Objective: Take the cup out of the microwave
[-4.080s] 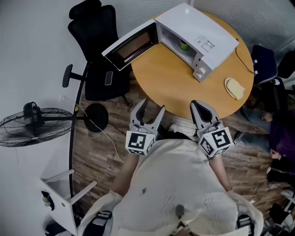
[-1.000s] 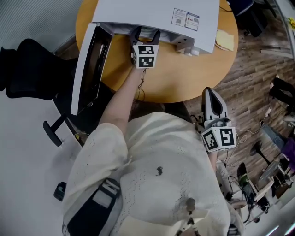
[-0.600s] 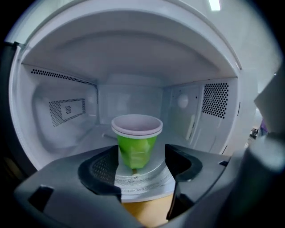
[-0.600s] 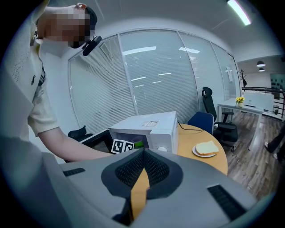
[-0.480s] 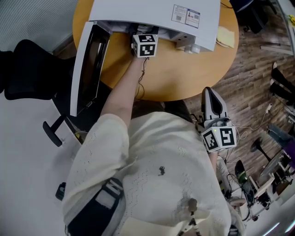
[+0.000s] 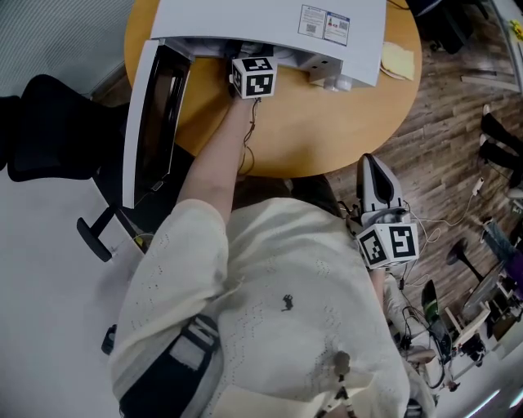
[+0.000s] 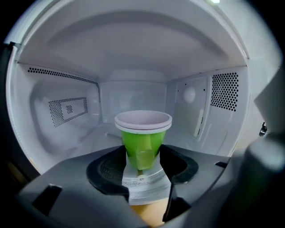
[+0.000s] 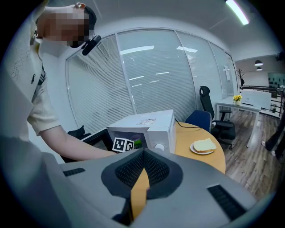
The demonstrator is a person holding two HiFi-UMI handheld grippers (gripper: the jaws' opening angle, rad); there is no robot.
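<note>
Though microwave (image 6: 245, 20) hides them overhead, L gripper (image 7: 143, 153) jaws just closed on cup (image 7: 143, 133).

Office: glass partitions with blinds (image 8: 151, 75), black swivel chair (image 6: 49, 122), desk (image 8: 236, 106) beyond, ceiling strip light (image 8: 237, 12), microwave (image 6: 270, 20) on round wooden worktop (image 6: 327, 122), plank floor (image 6: 441, 122).

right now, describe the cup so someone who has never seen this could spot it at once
Find the white microwave with its door swung open on the round wooden table. In its white cavity stands one small upright cup. It is the only thing in there: bright green tapered body, pale rim.
</note>
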